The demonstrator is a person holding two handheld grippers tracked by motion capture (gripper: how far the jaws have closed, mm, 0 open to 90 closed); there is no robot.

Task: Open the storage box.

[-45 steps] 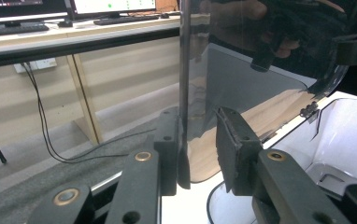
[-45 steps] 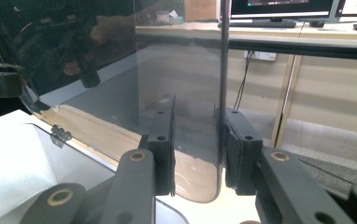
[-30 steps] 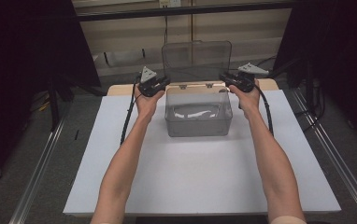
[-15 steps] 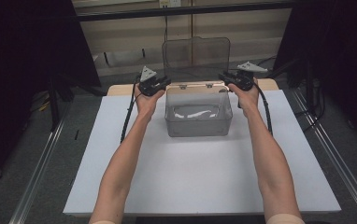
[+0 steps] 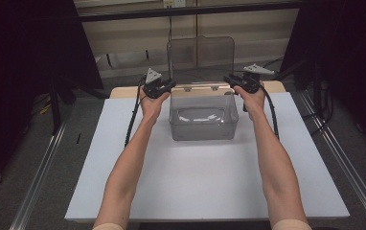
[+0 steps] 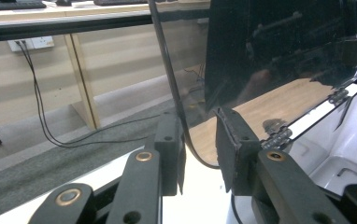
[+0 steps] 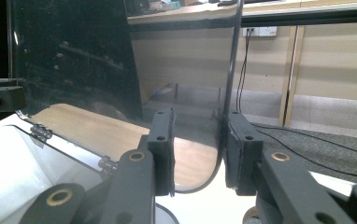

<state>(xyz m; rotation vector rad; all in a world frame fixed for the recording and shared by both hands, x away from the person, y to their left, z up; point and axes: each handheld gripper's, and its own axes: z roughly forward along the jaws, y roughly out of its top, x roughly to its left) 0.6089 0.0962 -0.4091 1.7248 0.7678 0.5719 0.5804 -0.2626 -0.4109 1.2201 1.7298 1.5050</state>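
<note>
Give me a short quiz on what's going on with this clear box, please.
1. True or false: the lid of the clear box lies shut flat.
2. What passes between the left gripper's jaws? A) a spoon B) the lid's edge C) nothing
3. What colour is the sheet under the box?
Key: 1 false, it stands upright on its hinges. 2 B. 3 white.
</note>
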